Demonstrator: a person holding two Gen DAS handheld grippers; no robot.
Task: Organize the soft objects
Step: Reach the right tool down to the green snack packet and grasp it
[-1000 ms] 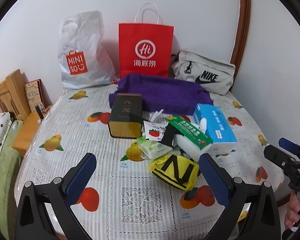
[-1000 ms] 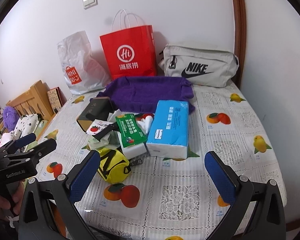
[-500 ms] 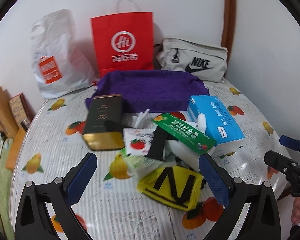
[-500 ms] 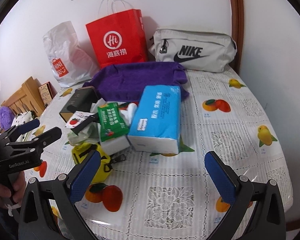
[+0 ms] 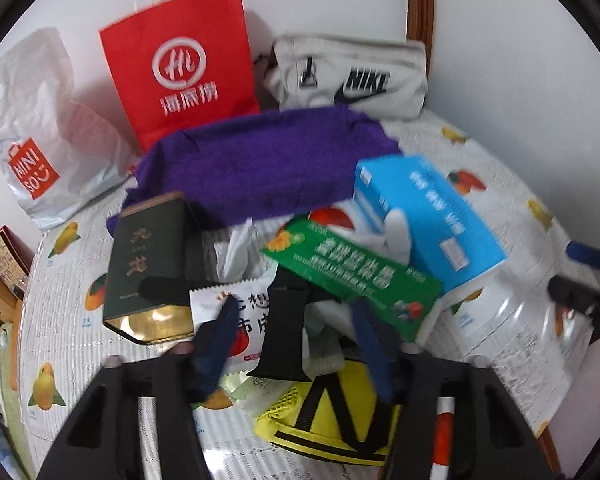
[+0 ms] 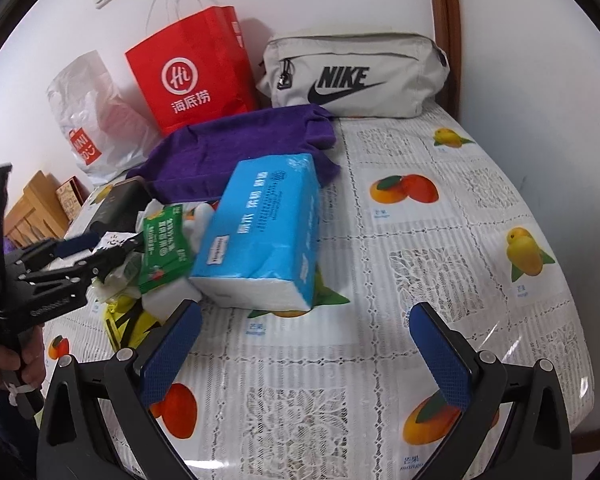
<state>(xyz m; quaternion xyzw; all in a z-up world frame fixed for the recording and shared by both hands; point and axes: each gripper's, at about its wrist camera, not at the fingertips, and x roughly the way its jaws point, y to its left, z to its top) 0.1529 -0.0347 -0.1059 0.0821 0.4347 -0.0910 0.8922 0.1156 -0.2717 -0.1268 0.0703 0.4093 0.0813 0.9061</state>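
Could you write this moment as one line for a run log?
left tool: closing over black strap, pile | right tool: open, empty, near blue tissue pack | purple towel: untouched

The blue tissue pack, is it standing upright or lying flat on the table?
Lying flat. The blue tissue pack rests on a broad face on the table, printed side up, white end facing the camera.
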